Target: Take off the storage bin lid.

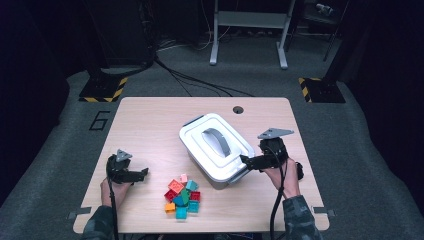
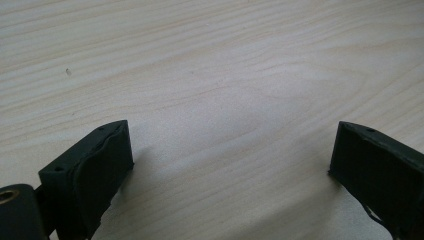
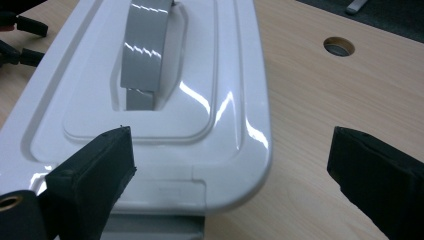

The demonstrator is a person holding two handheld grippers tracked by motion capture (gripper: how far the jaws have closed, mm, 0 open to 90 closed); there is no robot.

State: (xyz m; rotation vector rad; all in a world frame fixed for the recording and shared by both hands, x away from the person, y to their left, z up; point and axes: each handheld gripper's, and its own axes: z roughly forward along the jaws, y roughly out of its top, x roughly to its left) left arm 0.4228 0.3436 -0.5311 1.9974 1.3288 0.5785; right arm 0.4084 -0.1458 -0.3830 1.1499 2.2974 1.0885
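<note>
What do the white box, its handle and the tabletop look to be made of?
White box: glossy moulded plastic, judging by the sharp glints on its lid. Handle: grey, smooth plastic, slightly shiny. Table: pale wood-grain surface with a matt finish, probably laminate rather than solid wood.

Two handheld grippers flank a lidded white box and a heap of toy bricks on a pale wooden table.

The white box [image 1: 216, 147] with its grey handle [image 1: 217, 139] sits right of frame centre; the right gripper [image 1: 246, 163] has its jaws at the box's near right corner. The left gripper [image 1: 140, 174] hovers at lower left, jaws parted, just left of the coloured bricks [image 1: 182, 195]. A hole [image 1: 238, 109] marks the table [image 1: 145, 120] near its far edge.
</note>
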